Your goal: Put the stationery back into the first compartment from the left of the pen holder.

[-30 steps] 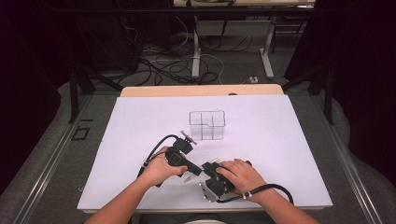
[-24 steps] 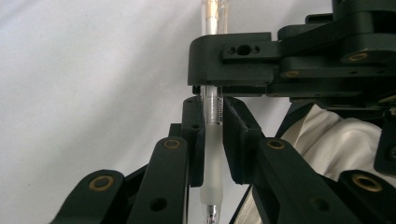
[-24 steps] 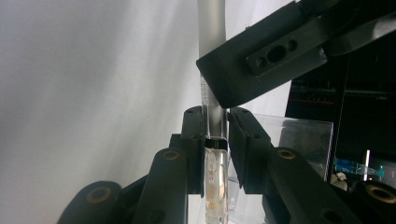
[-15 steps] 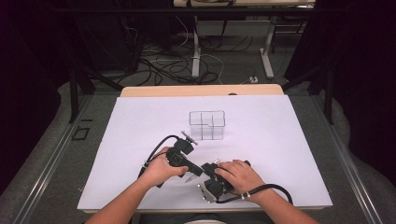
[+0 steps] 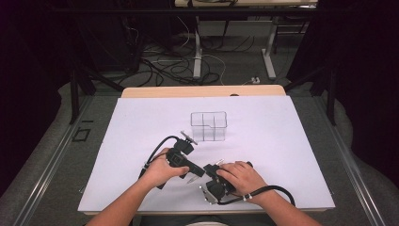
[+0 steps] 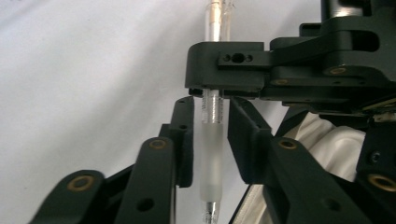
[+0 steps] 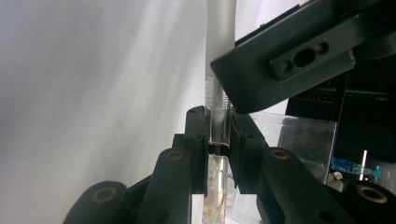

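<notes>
A clear pen [image 6: 212, 154] is held between the two grippers above the table [image 5: 291, 141], its long axis running along both pairs of jaws. The right gripper [image 7: 218, 140] is pinched on the clear barrel end. The left gripper [image 6: 210, 116] has just been opening: its jaws are spread slightly beside the frosted grip, the pen between them, apparently unpressed.
</notes>
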{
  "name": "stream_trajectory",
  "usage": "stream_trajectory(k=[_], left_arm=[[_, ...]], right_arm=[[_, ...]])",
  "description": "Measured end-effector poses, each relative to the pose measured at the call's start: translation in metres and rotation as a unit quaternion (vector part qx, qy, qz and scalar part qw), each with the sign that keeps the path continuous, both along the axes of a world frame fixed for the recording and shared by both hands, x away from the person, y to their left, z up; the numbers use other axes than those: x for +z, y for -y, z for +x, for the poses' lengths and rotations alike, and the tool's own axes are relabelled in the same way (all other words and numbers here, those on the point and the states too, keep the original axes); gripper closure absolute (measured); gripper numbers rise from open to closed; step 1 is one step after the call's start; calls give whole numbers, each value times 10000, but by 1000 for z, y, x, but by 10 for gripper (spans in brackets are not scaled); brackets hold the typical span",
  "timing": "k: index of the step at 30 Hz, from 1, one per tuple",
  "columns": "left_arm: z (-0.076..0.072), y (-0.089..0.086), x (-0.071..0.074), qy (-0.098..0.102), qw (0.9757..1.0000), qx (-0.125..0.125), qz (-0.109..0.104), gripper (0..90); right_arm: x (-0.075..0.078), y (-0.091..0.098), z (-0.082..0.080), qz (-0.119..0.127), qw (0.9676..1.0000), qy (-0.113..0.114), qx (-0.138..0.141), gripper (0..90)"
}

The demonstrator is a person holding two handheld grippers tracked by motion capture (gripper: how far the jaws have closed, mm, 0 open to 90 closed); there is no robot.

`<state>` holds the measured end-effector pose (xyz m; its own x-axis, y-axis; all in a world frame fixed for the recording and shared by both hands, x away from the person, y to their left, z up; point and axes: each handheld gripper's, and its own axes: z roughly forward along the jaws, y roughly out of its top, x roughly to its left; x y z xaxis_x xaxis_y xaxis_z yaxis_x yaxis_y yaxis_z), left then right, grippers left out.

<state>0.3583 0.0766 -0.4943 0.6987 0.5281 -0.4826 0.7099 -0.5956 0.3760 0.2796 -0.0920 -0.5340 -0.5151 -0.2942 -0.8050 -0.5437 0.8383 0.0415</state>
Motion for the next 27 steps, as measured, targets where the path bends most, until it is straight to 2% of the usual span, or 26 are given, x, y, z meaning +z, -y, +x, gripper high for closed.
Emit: stream_trajectory(k=[7, 11, 18, 19, 23, 25, 27], left_arm=[[5, -9, 0, 165, 9996, 225, -98, 566], [7, -13, -1, 257, 9987, 423, -115, 534], [11, -21, -2, 584, 9967, 569, -30, 478], [12, -22, -2, 630, 9962, 606, -11, 466], [16, -29, -4, 1086, 9914, 705, 164, 409], [18, -33, -4, 1248, 9888, 778, 244, 381], [20, -38, -5, 1323, 9870, 876, 269, 362]], right_arm=[[0, 1, 0, 18, 10000, -15, -28, 794], [0, 1, 0, 27, 10000, -8, -37, 794], [1, 1, 1, 50, 10000, 18, -32, 794], [1, 1, 1, 59, 10000, 13, -41, 794], [2, 2, 2, 115, 9999, 5, -71, 794], [2, 2, 2, 148, 9998, -4, -90, 794], [4, 2, 3, 215, 9997, -7, -126, 794]])
